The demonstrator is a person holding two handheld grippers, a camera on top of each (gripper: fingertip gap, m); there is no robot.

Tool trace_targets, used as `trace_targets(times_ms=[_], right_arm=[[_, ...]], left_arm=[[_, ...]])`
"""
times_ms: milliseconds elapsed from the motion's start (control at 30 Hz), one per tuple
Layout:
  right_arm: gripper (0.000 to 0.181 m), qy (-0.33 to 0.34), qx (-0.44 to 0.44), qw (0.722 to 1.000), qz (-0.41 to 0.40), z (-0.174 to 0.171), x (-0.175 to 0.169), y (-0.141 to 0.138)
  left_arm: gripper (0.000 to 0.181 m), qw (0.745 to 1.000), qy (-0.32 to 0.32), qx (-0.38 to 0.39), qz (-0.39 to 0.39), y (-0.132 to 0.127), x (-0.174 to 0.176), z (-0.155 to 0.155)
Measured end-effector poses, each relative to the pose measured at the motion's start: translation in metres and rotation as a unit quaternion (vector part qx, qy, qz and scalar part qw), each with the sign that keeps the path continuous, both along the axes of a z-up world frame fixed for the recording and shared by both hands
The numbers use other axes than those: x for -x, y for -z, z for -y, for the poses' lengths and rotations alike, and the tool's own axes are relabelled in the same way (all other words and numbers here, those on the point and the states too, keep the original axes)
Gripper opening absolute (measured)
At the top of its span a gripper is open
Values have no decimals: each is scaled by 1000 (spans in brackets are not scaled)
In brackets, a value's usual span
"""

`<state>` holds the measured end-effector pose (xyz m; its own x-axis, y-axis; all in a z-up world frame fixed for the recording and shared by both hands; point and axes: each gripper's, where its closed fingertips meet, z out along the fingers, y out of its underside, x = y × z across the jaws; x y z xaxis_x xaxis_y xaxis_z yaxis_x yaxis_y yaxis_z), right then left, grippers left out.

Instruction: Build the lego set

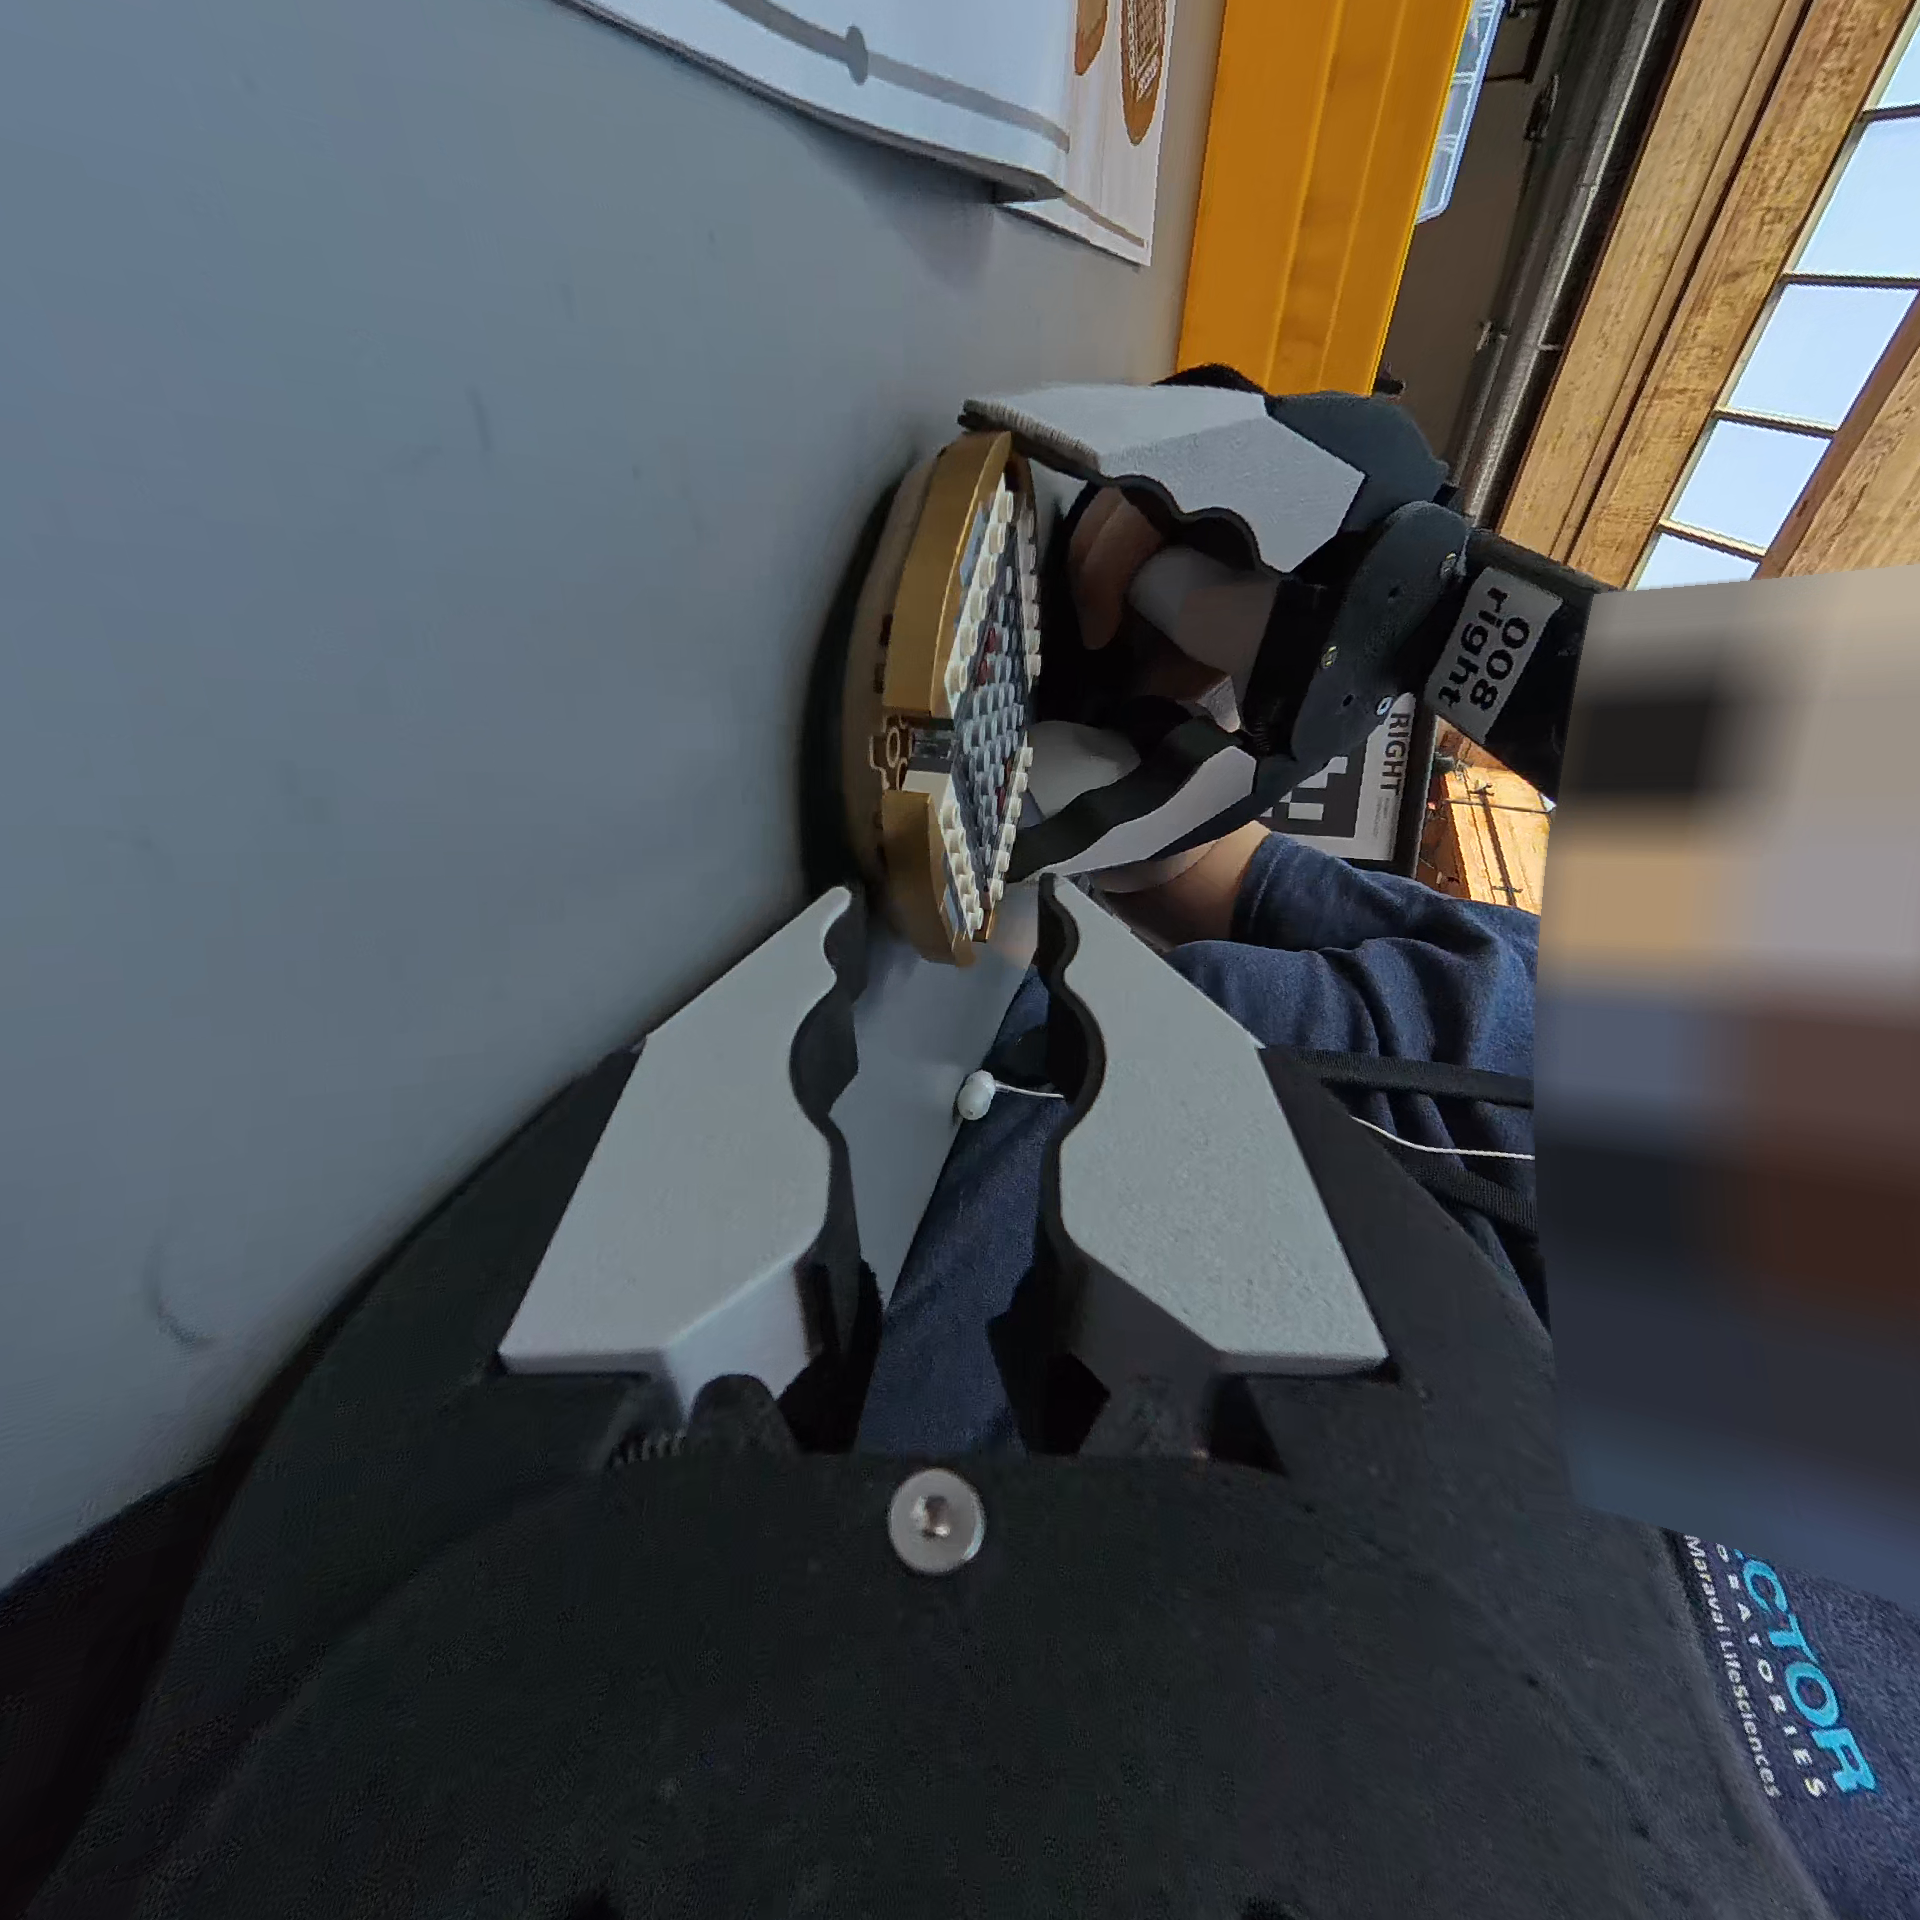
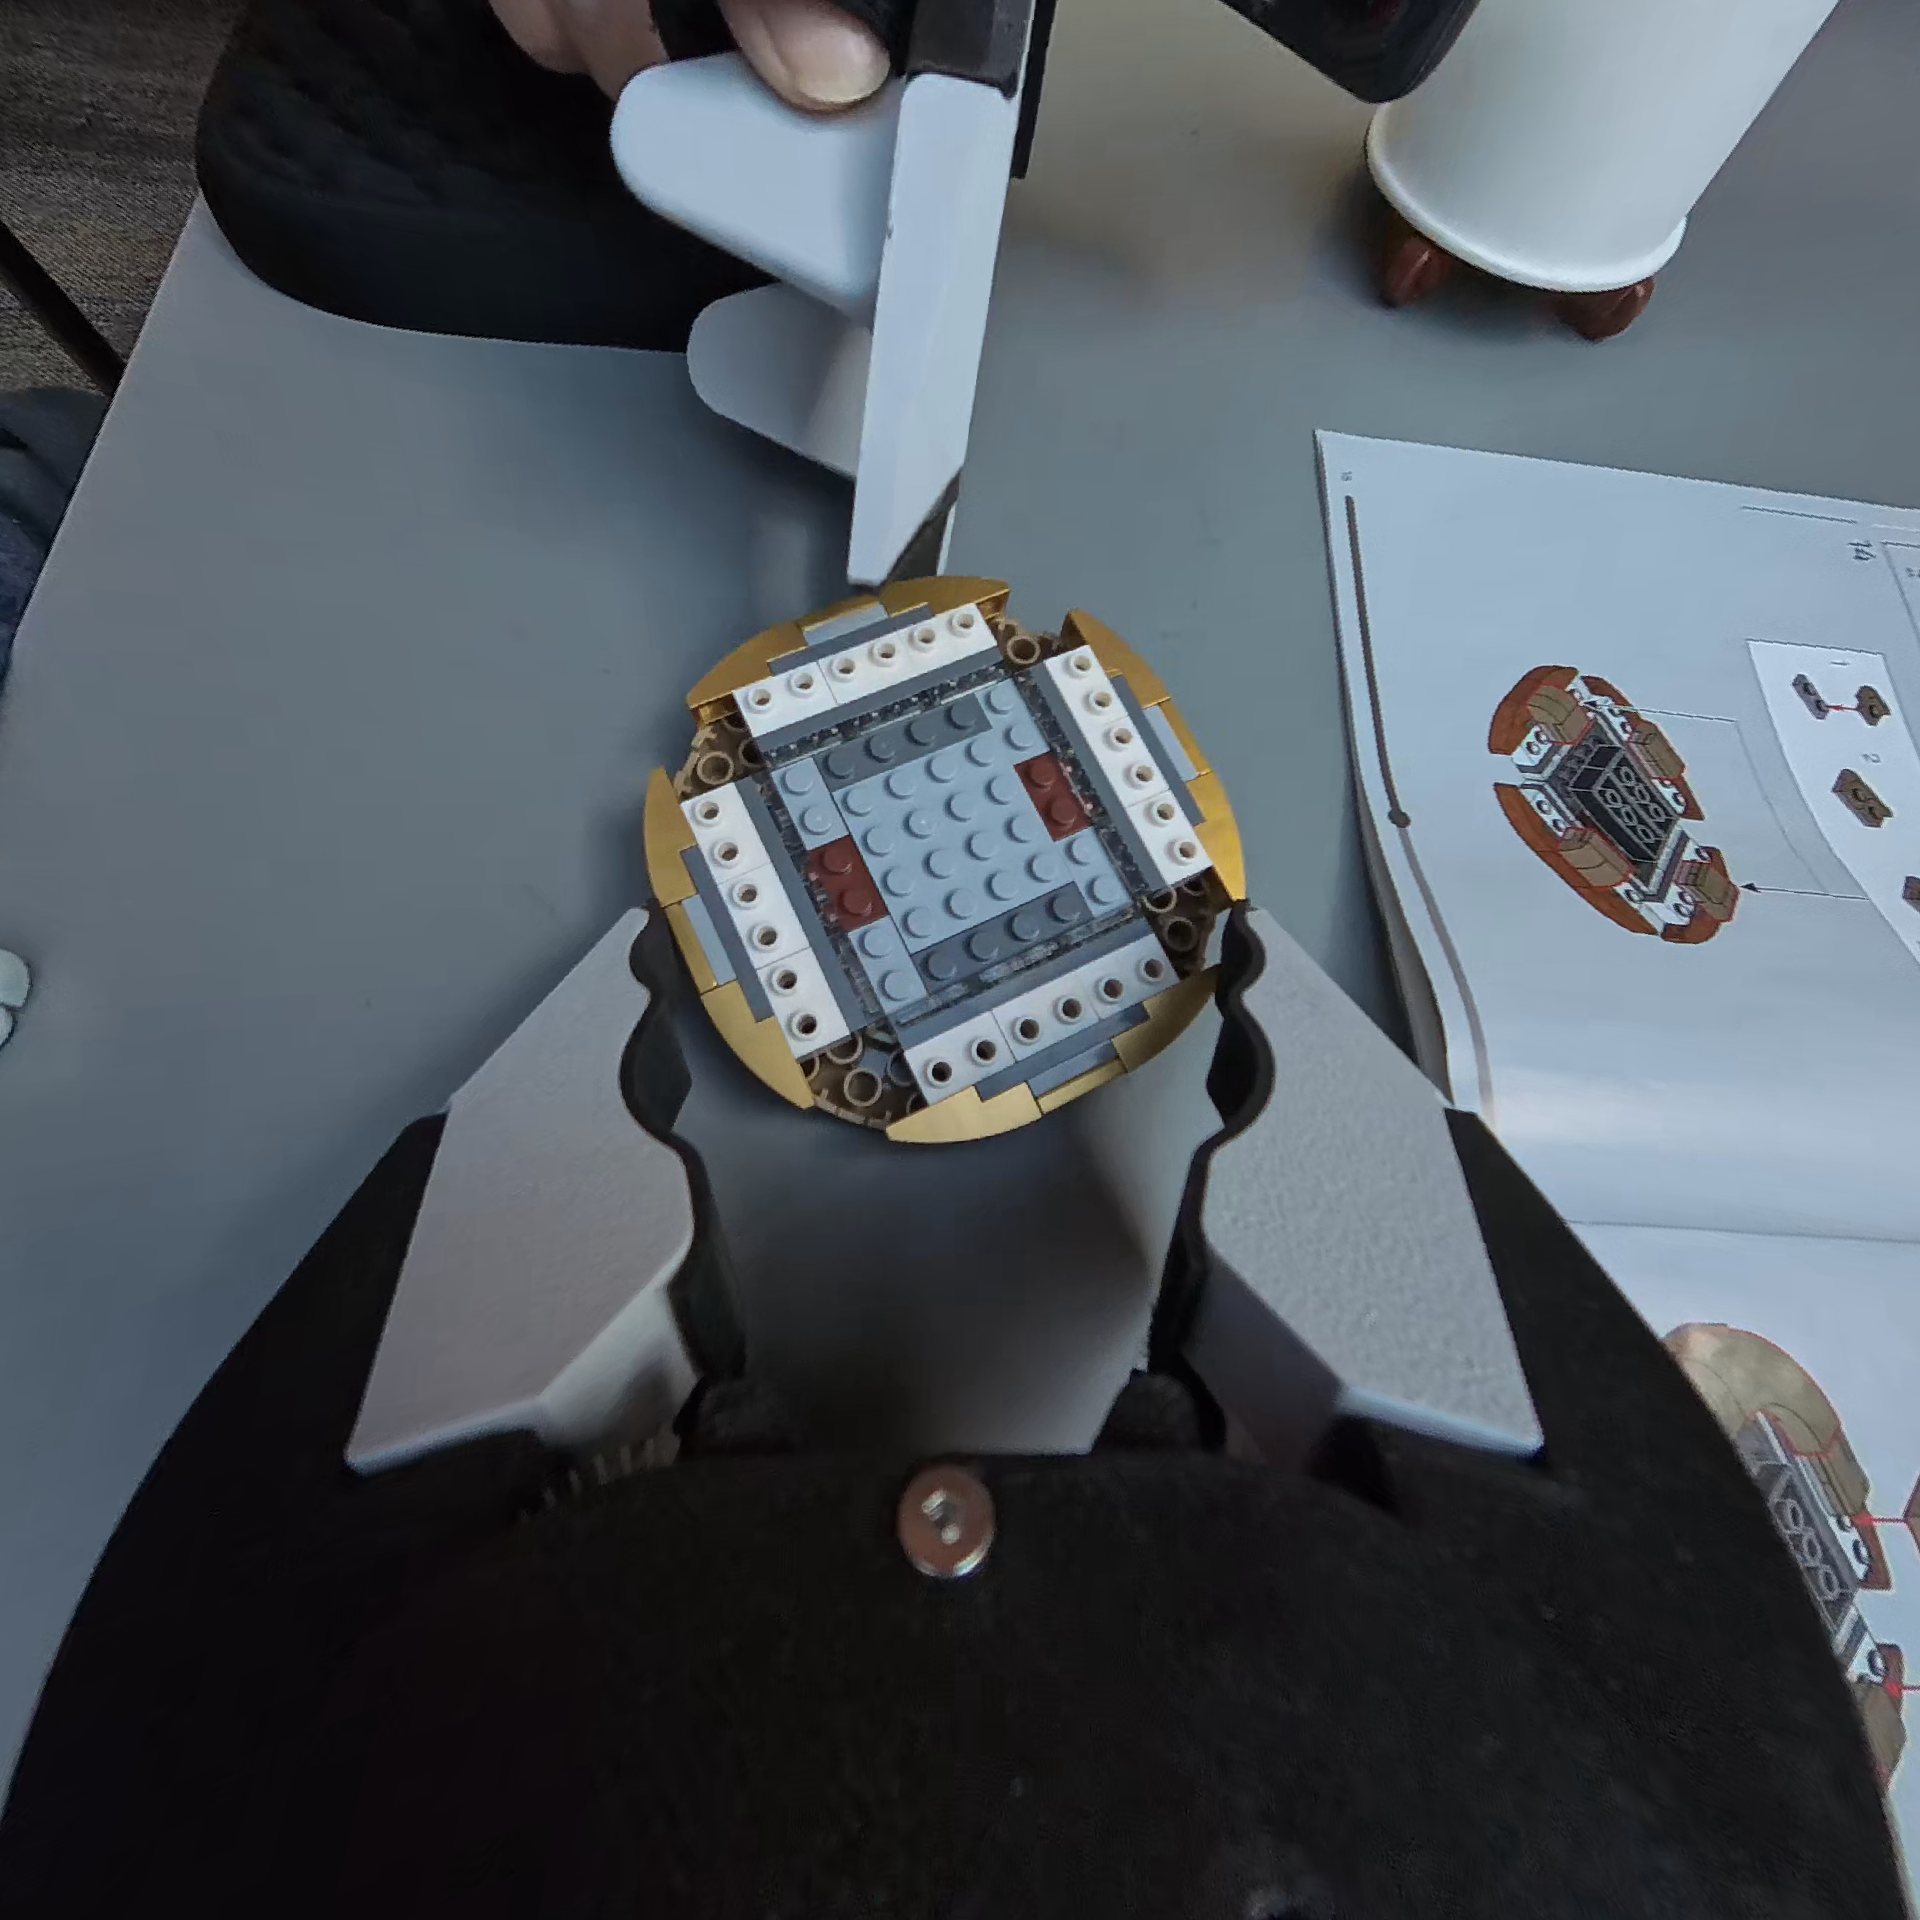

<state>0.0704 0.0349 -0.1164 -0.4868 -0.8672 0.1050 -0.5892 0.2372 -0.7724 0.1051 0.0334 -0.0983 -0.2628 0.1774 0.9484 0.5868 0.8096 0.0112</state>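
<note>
Right hand-held gripper (image 2: 940,935), lower centre of the right wrist view: jaws apart, straddling the round lego model (image 2: 940,857) without a firm clamp visible. Model: gold rim, white bricks, grey studded centre, flat on the grey worktop (image 2: 364,675) at frame centre. Left hand-held gripper (image 1: 940,904): jaws apart, tips just beside the model's edge. Instruction booklet (image 2: 1621,831), right of frame; white paper cup (image 2: 1558,135), upper right.

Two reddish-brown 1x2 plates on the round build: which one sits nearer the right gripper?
The reddish-brown plate on the lower-left of the grey centre, closer to the right gripper. The other one sits upper-right, farther off.
</note>
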Motion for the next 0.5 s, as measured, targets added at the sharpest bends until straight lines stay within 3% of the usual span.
trace_targets(times_ms=[500], right_arm=[[103, 12, -8, 1000, -1, 3, 3, 2]], left_arm=[[27, 998, -70, 1, -9, -12, -17, 8]])
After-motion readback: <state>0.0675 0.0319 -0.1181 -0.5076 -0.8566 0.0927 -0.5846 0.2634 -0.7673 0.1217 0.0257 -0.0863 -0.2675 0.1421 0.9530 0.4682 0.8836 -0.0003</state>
